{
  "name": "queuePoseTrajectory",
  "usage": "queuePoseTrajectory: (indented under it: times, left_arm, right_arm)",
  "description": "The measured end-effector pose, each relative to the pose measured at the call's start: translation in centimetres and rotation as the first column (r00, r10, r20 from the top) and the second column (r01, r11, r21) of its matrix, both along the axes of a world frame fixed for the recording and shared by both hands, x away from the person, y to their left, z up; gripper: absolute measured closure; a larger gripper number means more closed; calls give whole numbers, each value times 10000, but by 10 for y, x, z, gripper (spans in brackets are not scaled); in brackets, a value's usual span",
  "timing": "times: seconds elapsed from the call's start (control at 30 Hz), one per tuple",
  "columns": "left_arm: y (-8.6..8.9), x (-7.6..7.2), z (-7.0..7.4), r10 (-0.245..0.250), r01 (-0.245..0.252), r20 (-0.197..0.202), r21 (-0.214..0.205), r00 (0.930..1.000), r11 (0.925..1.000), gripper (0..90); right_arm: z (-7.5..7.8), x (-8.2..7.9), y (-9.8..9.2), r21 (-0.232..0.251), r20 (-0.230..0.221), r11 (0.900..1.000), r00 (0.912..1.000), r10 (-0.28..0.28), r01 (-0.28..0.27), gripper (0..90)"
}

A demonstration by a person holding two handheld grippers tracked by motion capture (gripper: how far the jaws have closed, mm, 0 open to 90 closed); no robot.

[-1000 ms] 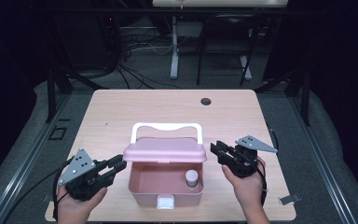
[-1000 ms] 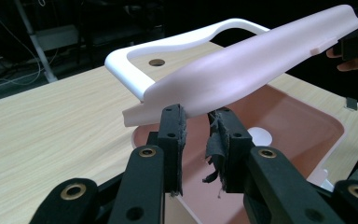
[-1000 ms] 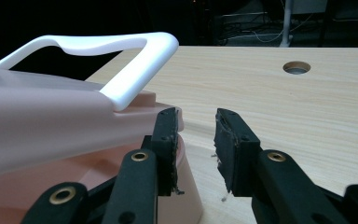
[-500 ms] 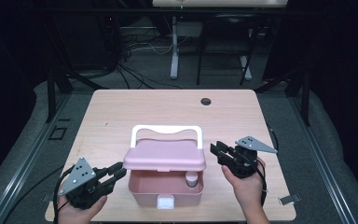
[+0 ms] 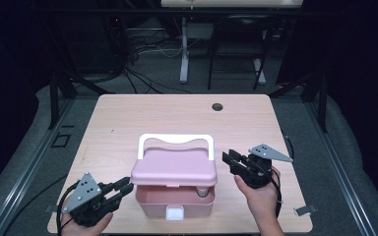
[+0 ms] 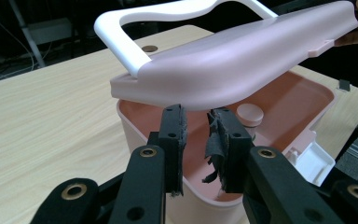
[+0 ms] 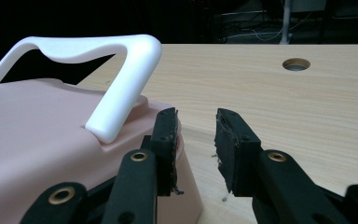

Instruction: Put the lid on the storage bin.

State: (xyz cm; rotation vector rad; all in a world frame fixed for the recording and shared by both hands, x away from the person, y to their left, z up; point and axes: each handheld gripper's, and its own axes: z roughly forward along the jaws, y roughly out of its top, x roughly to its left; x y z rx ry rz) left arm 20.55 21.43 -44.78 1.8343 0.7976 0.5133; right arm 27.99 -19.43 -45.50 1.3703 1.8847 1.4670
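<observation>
Lid [image 5: 173, 166]: now much further down than a second ago, hovering tilted over the pink box [image 5: 172, 201], front still gaping.
Box: sits near the front edge of the surface [image 5: 128, 118], small bottle [image 5: 204, 191] inside.
Left gripper [image 5: 123, 187]: fingers part open with nothing between them, just under the lid's edge, guessing it's easing it shut.
Right gripper [image 5: 230, 160]: fingers apart, beside the lid's corner, gripping nothing.
Handle [image 5: 174, 140]: white, upright at the back.
Left to do: latch it, probably.

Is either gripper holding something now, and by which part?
Nothing is gripped. The left gripper has open jaws just under the lid's edge; the right gripper is open beside the lid. Whether either props the lid cannot be told.
</observation>
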Motion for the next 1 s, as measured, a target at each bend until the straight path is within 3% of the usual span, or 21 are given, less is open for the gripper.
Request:
queuePoseTrajectory:
  times: [1.0]
  left_arm:
    - [1,-10,-29,-59,61,-308,56,9995,10000,757]
  right_arm:
    - [-7,-1,-2,-25,-169,10000,9998,-85,84,686]
